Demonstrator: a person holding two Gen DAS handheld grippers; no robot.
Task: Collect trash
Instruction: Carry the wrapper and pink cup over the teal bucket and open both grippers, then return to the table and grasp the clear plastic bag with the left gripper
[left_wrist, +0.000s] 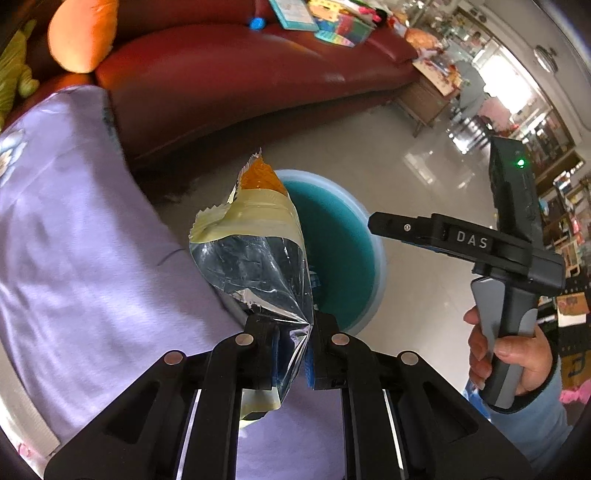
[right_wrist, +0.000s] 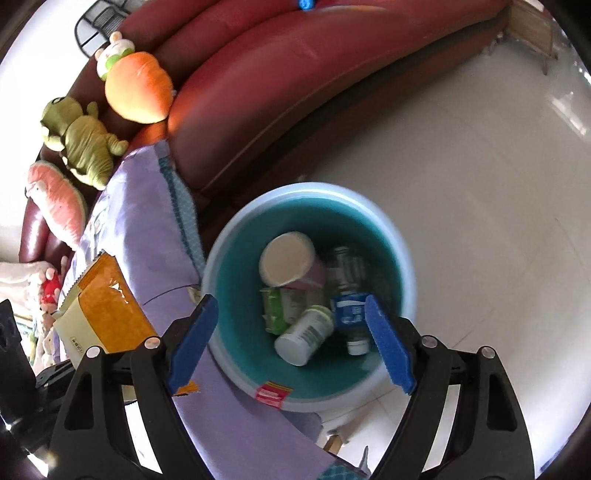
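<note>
We hold the torn snack bag (left_wrist: 255, 258) clamped in our left gripper (left_wrist: 293, 354), just short of the teal bin (right_wrist: 221, 266). Our right gripper (right_wrist: 291, 343) gapes empty above it. Next: carry the bag over the rim and release.

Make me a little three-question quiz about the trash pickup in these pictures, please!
1. True or false: the left gripper is shut on the torn snack bag.
2. Which is inside the teal bin? A) a paper cup B) a plush frog C) a book
3. Fill in: the right gripper hangs over the bin with its blue pads ____.

Key:
1. True; its foil end is pinched between the pads.
2. A; the paper cup lies there with a white pill bottle and a plastic bottle.
3. Open, with nothing between them.
</note>
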